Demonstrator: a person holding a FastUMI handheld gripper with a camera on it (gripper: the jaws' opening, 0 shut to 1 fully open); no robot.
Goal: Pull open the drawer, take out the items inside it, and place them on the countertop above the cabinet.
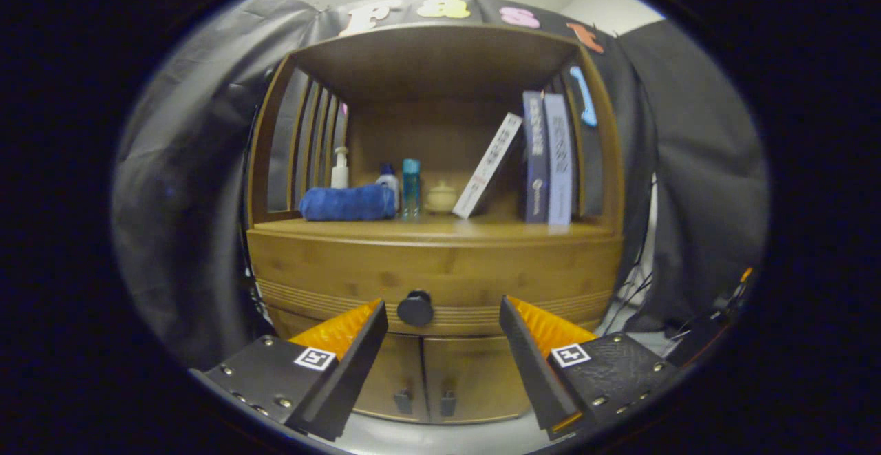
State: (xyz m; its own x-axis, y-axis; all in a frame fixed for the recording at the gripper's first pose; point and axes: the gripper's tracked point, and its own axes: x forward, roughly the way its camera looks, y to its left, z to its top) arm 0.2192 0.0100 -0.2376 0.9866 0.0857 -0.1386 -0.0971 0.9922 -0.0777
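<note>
A wooden cabinet stands ahead of me. Its drawer (440, 272) is closed, with a round dark knob (415, 308) on the front. My gripper (444, 310) is open and holds nothing; the knob lies beyond the fingers, closer to the left fingertip than to the right. Above the drawer runs the wooden countertop (475, 229). What is inside the drawer is hidden.
On the countertop stand a rolled blue towel (347, 203), a pump bottle (339, 168), two small bottles (411, 188), a small lidded jar (440, 197), a leaning white book (487, 166) and upright books (547, 159). Two lower doors (440, 372) sit under the drawer.
</note>
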